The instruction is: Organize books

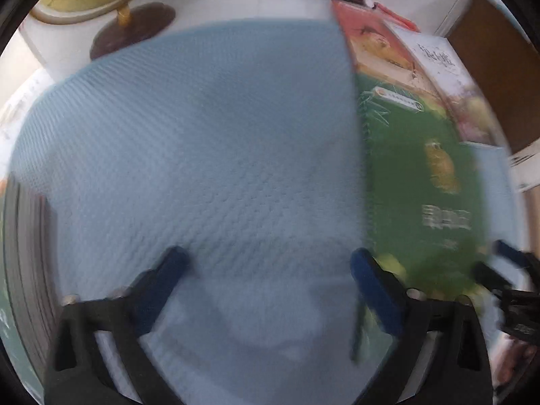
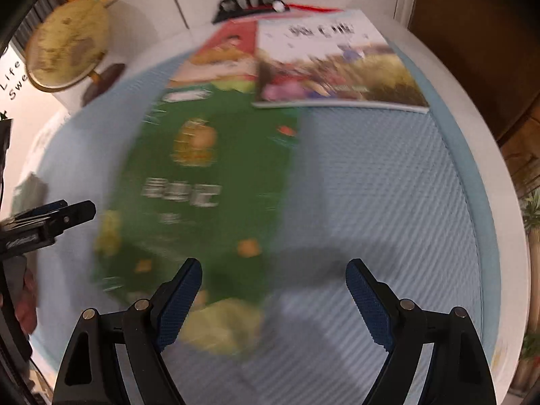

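Blue mat (image 1: 189, 141), left wrist view: your left gripper (image 1: 270, 263) hangs with jaws spread, empty, beside green book (image 1: 425, 182). Right wrist view: your right gripper (image 2: 273, 273), jaws released, over that book's near edge; 3 books lie loose and overlapping, white book (image 2: 334, 64) uppermost, red book (image 2: 229, 54). Stacking likely remains.

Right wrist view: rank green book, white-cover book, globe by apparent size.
1. green book, though it lies nearest the camera.
2. white-cover book.
3. globe, farthest back, so true size is unsure.
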`<action>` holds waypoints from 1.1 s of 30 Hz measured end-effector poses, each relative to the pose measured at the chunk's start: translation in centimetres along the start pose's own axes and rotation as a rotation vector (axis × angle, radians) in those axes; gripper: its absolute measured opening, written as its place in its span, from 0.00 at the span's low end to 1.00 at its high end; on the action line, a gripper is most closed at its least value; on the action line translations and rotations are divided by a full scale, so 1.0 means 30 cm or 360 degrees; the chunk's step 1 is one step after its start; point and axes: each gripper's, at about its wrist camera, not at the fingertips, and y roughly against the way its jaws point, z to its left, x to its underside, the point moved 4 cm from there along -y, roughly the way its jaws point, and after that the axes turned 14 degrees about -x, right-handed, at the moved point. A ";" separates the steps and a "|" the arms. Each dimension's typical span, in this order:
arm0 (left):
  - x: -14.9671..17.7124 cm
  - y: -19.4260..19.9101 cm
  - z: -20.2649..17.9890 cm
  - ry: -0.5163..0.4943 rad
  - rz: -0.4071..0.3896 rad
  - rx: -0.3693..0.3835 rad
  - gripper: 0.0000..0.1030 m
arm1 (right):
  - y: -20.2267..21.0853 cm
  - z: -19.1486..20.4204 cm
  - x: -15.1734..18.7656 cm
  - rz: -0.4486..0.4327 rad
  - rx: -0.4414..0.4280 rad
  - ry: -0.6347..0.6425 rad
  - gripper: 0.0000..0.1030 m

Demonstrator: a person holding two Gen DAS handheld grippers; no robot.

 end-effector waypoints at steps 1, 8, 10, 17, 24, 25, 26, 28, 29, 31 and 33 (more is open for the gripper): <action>-0.004 0.005 -0.017 -0.0022 -0.0091 -0.0056 1.00 | -0.001 -0.004 -0.007 -0.0044 -0.0064 0.0036 1.00; 0.028 0.029 -0.009 0.0113 -0.0474 -0.0047 1.00 | -0.012 0.022 -0.014 -0.0408 0.0002 0.0224 1.00; 0.034 0.031 -0.007 0.0118 -0.0474 -0.0039 1.00 | -0.011 0.021 -0.018 -0.0444 0.0029 0.0184 1.00; 0.027 0.025 -0.016 0.0118 -0.0473 -0.0029 1.00 | -0.010 0.014 -0.022 -0.0464 0.0024 0.0165 1.00; 0.022 0.017 -0.019 0.0115 -0.0473 -0.0030 1.00 | -0.029 0.022 -0.041 -0.0491 0.0063 0.0132 1.00; 0.024 0.017 -0.018 0.0115 -0.0473 -0.0030 1.00 | -0.030 0.022 -0.045 -0.0494 0.0070 0.0126 1.00; 0.024 0.018 -0.018 0.0115 -0.0473 -0.0029 1.00 | -0.030 0.023 -0.045 -0.0496 0.0074 0.0123 1.00; 0.025 0.018 -0.018 0.0116 -0.0473 -0.0030 1.00 | -0.028 0.023 -0.041 -0.0502 0.0077 0.0115 1.00; 0.025 0.018 -0.018 0.0116 -0.0473 -0.0030 1.00 | -0.028 0.022 -0.041 -0.0503 0.0076 0.0113 1.00; 0.025 0.018 -0.018 0.0116 -0.0473 -0.0030 1.00 | -0.028 0.022 -0.043 -0.0508 0.0085 0.0101 1.00; 0.025 0.019 -0.018 0.0116 -0.0473 -0.0031 1.00 | -0.029 0.021 -0.049 -0.0515 0.0098 0.0082 1.00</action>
